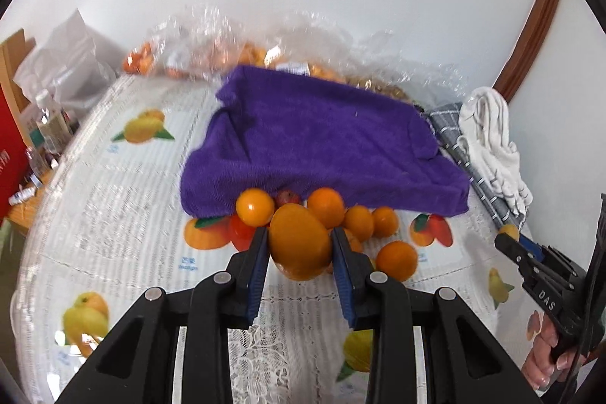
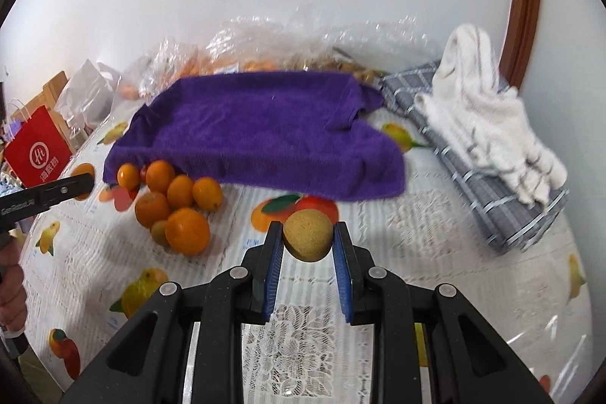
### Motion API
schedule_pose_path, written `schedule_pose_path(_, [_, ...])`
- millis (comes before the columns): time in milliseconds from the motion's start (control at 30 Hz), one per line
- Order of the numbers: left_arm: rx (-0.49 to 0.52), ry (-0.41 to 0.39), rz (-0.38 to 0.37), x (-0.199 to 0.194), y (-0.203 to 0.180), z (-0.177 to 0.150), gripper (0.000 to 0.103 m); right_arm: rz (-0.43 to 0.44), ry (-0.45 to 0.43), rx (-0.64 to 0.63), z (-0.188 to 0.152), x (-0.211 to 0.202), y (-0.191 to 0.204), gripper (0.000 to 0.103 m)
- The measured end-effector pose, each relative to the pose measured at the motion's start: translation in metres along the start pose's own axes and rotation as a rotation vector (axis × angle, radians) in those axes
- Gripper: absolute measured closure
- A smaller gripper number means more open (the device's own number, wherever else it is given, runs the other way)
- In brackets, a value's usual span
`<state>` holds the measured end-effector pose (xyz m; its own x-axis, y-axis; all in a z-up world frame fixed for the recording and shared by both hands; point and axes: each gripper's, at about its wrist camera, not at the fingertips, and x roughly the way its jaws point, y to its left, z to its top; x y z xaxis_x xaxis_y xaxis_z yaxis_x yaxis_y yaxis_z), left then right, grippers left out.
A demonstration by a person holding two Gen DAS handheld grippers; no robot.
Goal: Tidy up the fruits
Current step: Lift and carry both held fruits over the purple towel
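Observation:
My left gripper [image 1: 299,237] is shut on a large orange fruit [image 1: 299,245], held just in front of a pile of several oranges [image 1: 360,220] at the near edge of a purple towel [image 1: 322,139]. My right gripper [image 2: 307,233] is shut on a small brownish-yellow round fruit [image 2: 307,239], held above the fruit-print tablecloth [image 2: 416,252]. The pile of oranges [image 2: 178,199] lies to its left, by the purple towel [image 2: 257,131]. The left gripper's tip [image 2: 75,186] shows at the left edge. The right gripper [image 1: 509,239] shows at the far right of the left wrist view.
Clear plastic bags of fruit [image 1: 235,52] lie behind the towel along the white wall. A grey checked cloth [image 2: 492,192] with a white towel [image 2: 488,108] on it lies at the right. A red paper bag [image 2: 38,150] and bottles [image 1: 49,124] stand off the table's left.

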<state>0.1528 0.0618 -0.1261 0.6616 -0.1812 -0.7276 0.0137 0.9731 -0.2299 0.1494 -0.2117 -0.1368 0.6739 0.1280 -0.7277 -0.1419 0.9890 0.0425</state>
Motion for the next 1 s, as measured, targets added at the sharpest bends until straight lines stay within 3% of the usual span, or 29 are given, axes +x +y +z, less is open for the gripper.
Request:
schedule_pose_path(467, [0.021, -0.105, 0.058, -0.052, -0.004, 0.045, 0.072, -0.006, -0.061, 0.037, 0.058, -0.032, 0.004, 0.077])
schedule_pose_path(533, [0.017, -0.111, 0.064, -0.05, -0.004, 0.052, 0.072, 0.023, -0.062, 0.061, 0.067, -0.029, 0.002, 0.077])
schedule_pose_path(1000, [0.056, -0.107, 0.096, -0.001, -0.011, 0.097, 0.072, -0.011, -0.075, 0.056, 0.112, 0.018, -0.014, 0.077])
